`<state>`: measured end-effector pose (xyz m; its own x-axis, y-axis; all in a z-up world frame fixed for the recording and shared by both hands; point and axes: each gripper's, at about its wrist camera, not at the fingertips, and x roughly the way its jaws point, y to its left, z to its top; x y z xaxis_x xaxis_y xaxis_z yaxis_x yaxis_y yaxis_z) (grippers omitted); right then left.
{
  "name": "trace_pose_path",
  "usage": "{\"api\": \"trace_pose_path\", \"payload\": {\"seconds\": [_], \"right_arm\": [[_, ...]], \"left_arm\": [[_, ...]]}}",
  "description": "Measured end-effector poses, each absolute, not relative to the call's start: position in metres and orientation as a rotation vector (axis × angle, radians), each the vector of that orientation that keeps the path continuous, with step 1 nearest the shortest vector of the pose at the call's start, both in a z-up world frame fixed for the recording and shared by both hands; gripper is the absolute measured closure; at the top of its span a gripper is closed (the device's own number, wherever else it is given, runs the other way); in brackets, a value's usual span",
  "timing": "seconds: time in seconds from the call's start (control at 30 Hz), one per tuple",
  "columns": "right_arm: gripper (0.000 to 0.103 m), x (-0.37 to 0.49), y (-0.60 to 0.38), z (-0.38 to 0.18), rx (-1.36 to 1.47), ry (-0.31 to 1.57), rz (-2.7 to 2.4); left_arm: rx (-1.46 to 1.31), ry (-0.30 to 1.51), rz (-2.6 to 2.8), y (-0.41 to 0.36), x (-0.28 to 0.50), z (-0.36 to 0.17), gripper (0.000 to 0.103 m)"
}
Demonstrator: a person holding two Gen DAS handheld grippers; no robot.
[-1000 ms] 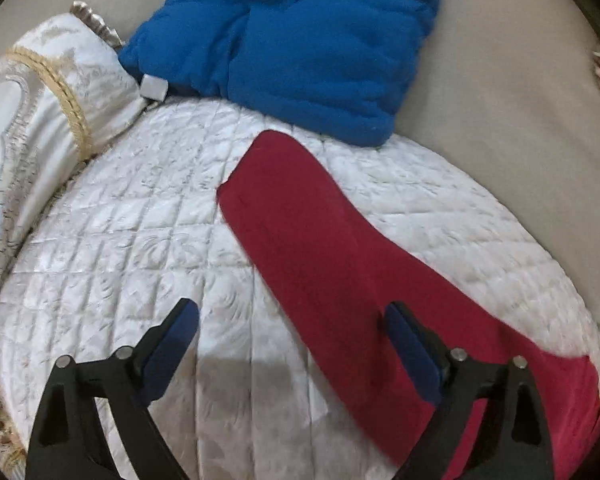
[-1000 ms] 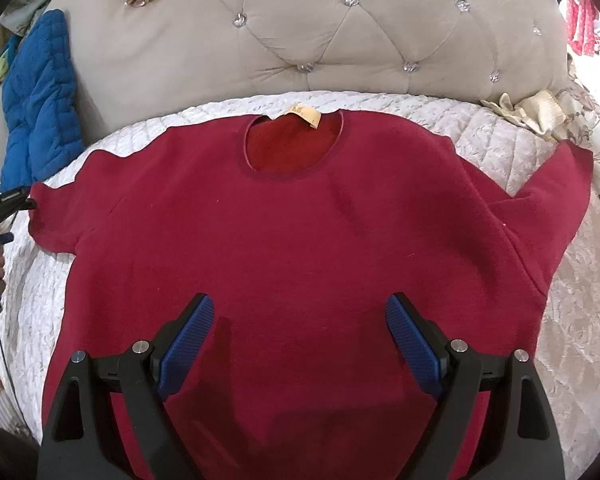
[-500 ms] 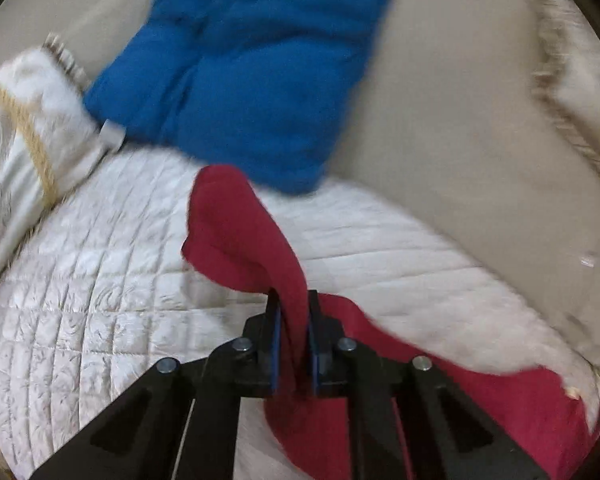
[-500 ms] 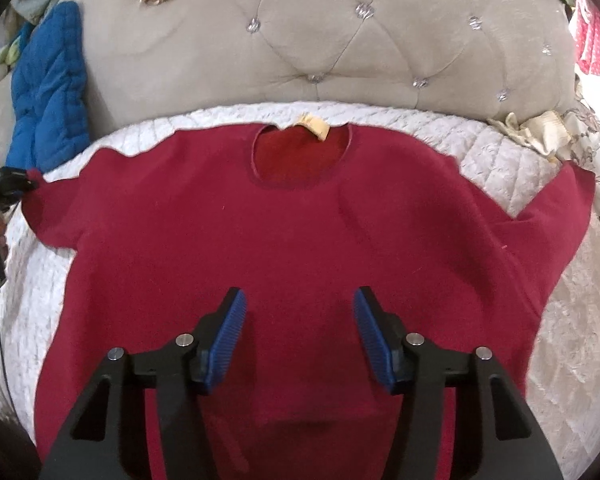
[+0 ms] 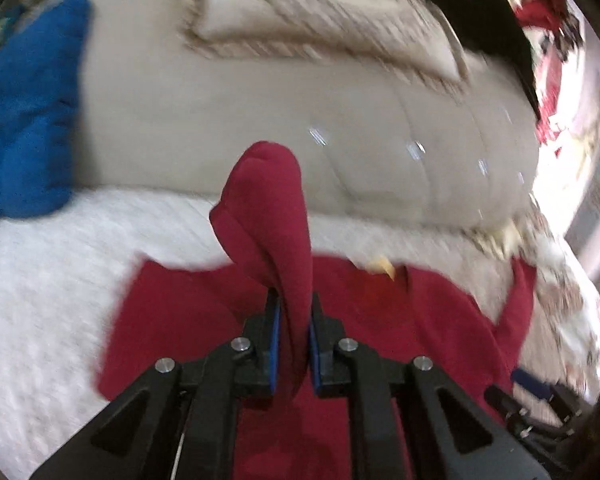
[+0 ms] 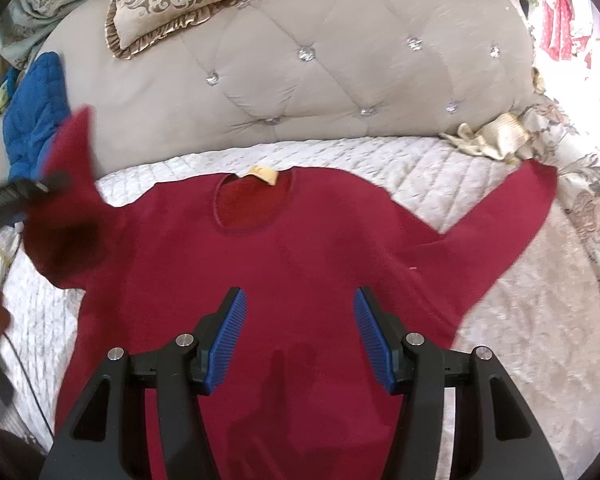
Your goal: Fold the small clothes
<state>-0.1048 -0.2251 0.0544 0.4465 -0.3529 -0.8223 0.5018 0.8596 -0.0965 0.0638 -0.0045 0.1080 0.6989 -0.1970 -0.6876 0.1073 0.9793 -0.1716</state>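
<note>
Between the left claw point(image 5: 292, 344) pads, red sweater point(image 6: 300, 280) sleeve.

The red sweater's point(image 6: 300, 280) hem runs off frame (left-wrist view motion-blurred).

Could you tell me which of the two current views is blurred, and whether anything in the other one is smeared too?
Left wrist view: motion blur smears the quilt and headboard; only the left gripper and its clamped red sleeve look sharp. Right wrist view: mostly crisp over the red shirt, but the lifted sleeve at the left edge is smeared.
</note>
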Motion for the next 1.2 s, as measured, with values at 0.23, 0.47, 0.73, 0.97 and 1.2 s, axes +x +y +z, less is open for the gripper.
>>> {"api": "trace_pose_path", "payload": {"seconds": [0.23,0.47,0.73,0.97,1.2], "right_arm": [[0.067,-0.120,-0.246,0.062,0.210,0.978,-0.546],[0.067,-0.110,-0.253,0.054,0.299,0.989,-0.464],[0.062,-0.065,-0.257,0.029,0.534,1.019,-0.330],[0.051,-0.020,-0.276,0.013,0.672,1.033,-0.379],[0.062,-0.015,-0.244,-0.003,0.319,1.237,-0.431]], "left_arm": [[-0.101,0.873,-0.294,-0.057,0.055,0.065,0.034],[0.052,0.819,-0.143,-0.020,0.030,0.108,0.019],[0.013,0.805,0.152,0.072,0.020,0.092,0.019],[-0.010,0.850,0.213,0.096,0.040,0.074,0.019],[0.025,0.881,0.239,0.094,0.044,0.067,0.019]]}}
